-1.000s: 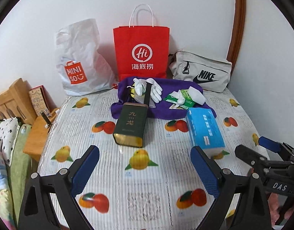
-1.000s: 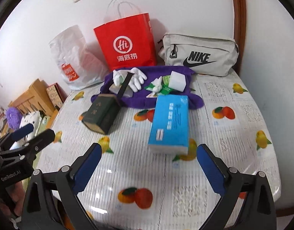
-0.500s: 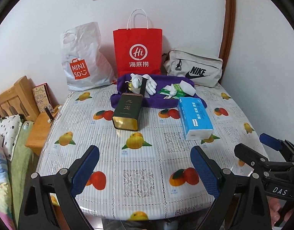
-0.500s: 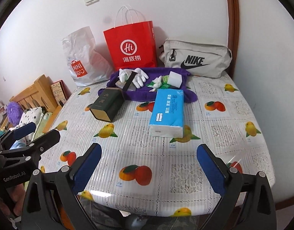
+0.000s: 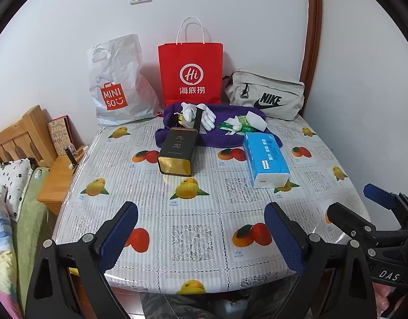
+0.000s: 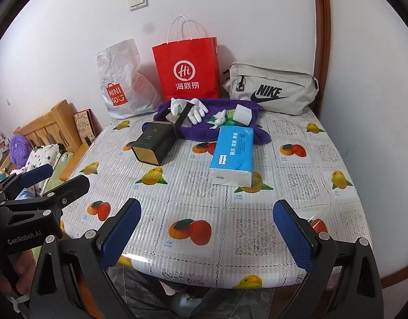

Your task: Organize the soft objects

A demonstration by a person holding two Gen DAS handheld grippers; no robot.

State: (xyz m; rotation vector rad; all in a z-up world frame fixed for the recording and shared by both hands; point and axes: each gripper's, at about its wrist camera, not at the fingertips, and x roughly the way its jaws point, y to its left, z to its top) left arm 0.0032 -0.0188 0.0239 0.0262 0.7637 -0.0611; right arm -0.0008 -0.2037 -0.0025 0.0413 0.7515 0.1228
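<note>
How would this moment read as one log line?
left gripper: open, empty | right gripper: open, empty | blue tissue pack: untouched on fruit-print tablecloth

Printed "MINISO" in white on an orange bag emblem, on the white plastic bag (image 5: 118, 85) at 11 o'clock. Marked "Hi" inside a white ring, three Chinese characters "海底捞" beneath, on the red paper bag (image 5: 190, 74) at 12 o'clock. Lettered "NIKE" in black above a swoosh on the grey pouch (image 5: 267, 95) at 1 o'clock. Stamped with gold characters "九龙" on the dark tin (image 5: 177, 151) near centre. Covered in white Chinese print, too small to read, on the blue tissue pack (image 5: 267, 162). Labelled "DAS" on the right hand-held gripper (image 5: 363, 207) at 4 o'clock, "GenRobot.AI" on the left hand-held gripper (image 6: 57, 178) at 8 o'clock.
</note>
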